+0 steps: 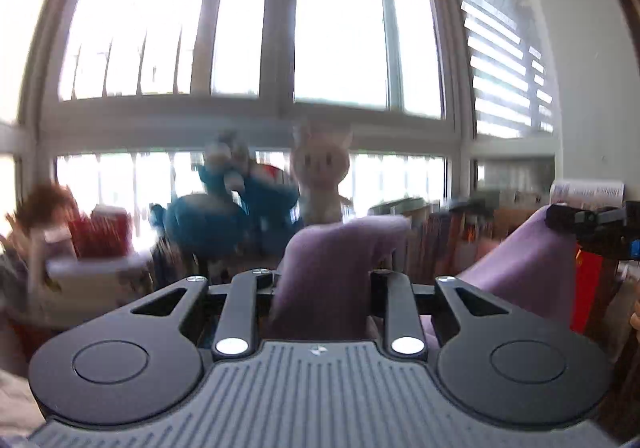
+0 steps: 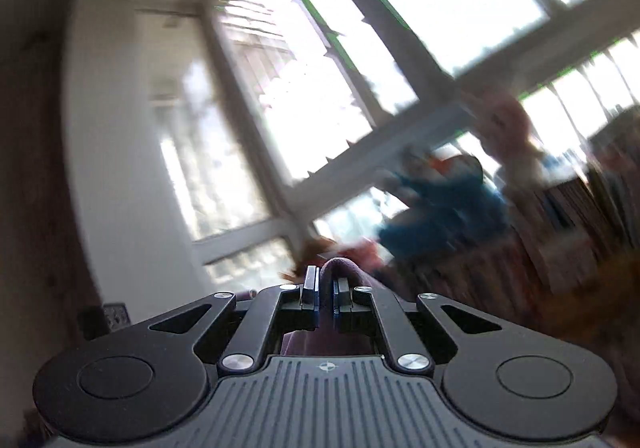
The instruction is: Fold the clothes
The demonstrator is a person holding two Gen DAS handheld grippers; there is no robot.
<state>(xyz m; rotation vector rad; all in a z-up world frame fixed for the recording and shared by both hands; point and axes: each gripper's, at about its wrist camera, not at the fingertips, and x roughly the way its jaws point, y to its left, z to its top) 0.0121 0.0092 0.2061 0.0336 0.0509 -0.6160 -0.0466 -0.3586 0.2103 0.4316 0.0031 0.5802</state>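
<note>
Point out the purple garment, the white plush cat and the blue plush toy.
purple garment (image 1: 320, 280), left wrist view, bunched fold.
white plush cat (image 1: 320, 168), left wrist view, face.
blue plush toy (image 1: 208, 220), left wrist view, body.

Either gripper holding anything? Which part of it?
Both hold the purple fabric garment. Left gripper pinches a bunched upstanding fold; right gripper clamps a thin folded edge. Which part of the garment cannot be told.

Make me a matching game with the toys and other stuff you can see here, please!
Things:
1. plush cat
2. blue plush toy
3. purple cloth
4. books

Descriptions:
A. pinched in the left gripper and the right gripper
B. pale, with upright ears
C. standing in a row under the window
D. teal-blue, left of the cat

Pairs: 1-B, 2-D, 3-A, 4-C
</note>
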